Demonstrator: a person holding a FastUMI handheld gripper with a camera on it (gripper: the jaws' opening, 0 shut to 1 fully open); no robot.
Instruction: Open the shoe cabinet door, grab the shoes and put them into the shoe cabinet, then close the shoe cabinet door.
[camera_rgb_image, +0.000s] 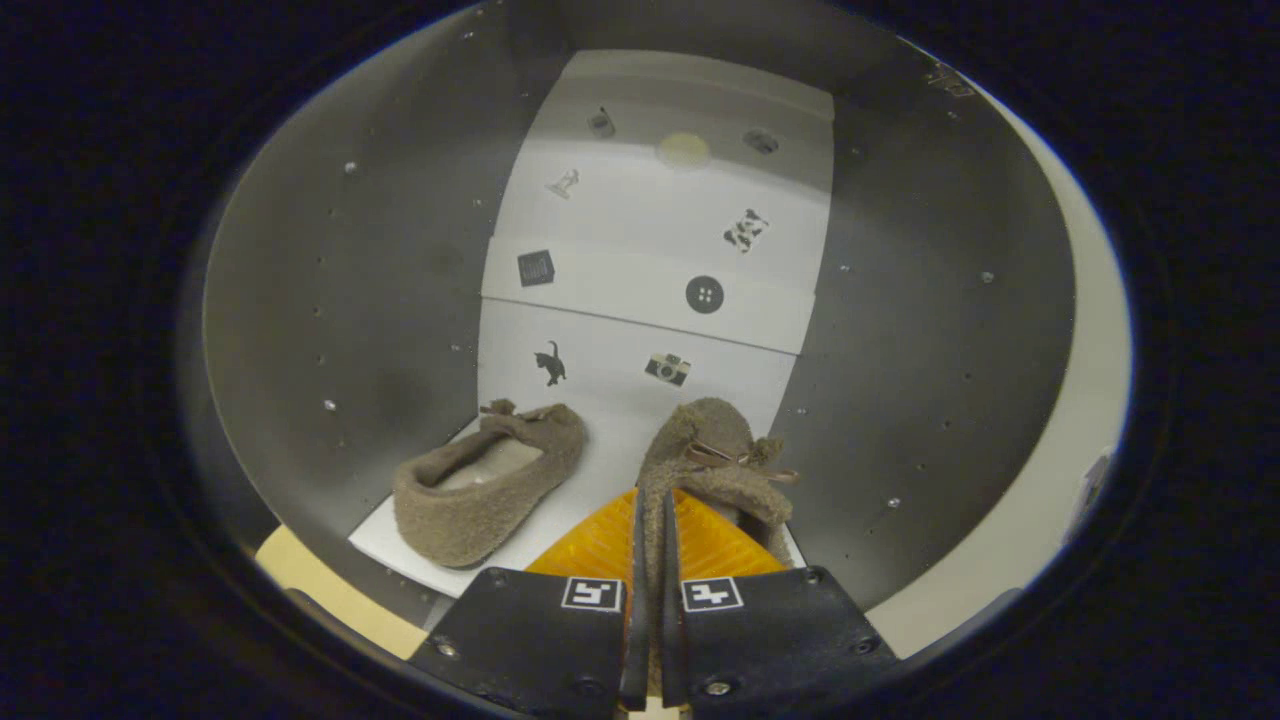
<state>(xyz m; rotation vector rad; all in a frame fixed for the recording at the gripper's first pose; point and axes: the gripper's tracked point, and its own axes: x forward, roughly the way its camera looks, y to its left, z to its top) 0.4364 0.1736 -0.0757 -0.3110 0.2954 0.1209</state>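
The hand-held gripper (650, 540), at lower centre of the frame, is clenched on the edge of a fuzzy brown slipper (712, 460); both fingers press the fabric between them. The held slipper sits inside the shoe cabinet (340, 300), toe toward the back wall. A second brown slipper (490, 480) rests on the cabinet's white floor at lower left of centre, just beside the held one and apart from it. The white back panel (660, 250), upper centre, carries small stickers.
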